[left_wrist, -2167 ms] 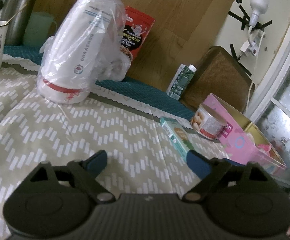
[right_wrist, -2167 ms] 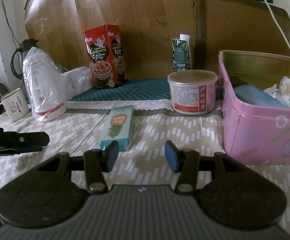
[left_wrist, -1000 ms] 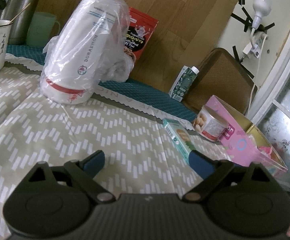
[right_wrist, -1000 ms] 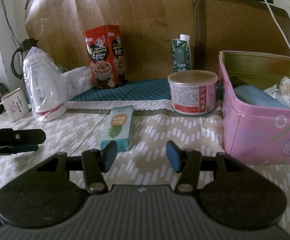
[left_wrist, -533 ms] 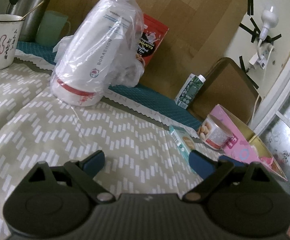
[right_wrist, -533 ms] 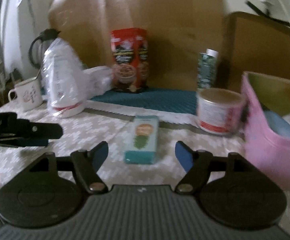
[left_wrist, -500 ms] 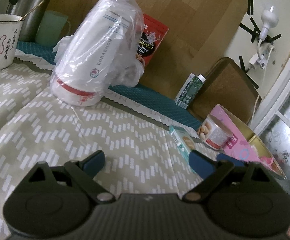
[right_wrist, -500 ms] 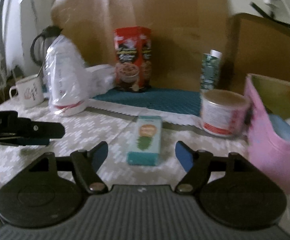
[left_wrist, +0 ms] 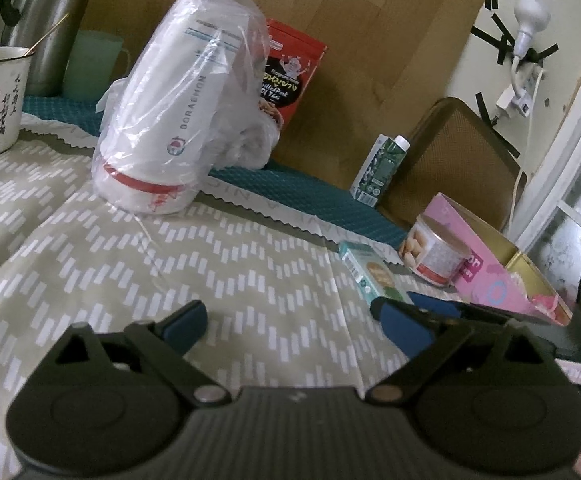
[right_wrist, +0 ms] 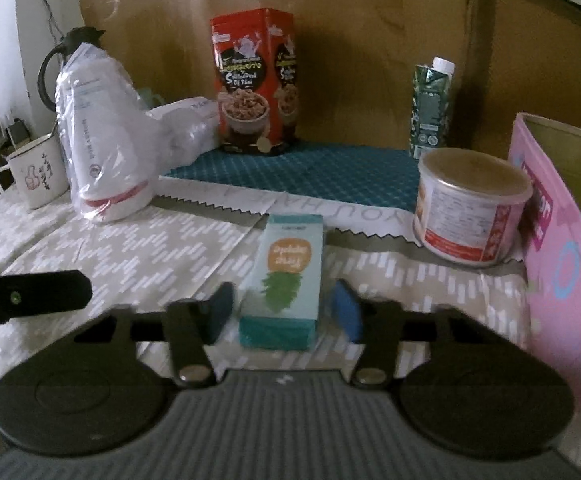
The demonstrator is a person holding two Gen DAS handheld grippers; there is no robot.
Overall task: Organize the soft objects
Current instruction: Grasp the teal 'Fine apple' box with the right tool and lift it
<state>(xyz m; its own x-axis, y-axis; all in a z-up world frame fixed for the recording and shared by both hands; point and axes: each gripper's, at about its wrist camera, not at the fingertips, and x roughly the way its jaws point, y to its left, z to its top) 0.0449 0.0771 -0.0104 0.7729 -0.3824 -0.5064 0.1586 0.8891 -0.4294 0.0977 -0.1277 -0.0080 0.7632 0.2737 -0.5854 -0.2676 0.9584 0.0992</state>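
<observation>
A small teal box (right_wrist: pixel 281 280) is framed between the right gripper's (right_wrist: pixel 282 312) closing blue pads, seemingly untouched; the left gripper (left_wrist: pixel 290 320) is spread wide.

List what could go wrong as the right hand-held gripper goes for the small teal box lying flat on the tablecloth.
1. The right hand-held gripper has just been closing; its pads flank the teal box near end without pressing, so a grip this close to the end may let the box pivot or slip.
2. The round can and pink box stand close on the right; a swing that way may knock them.
</observation>
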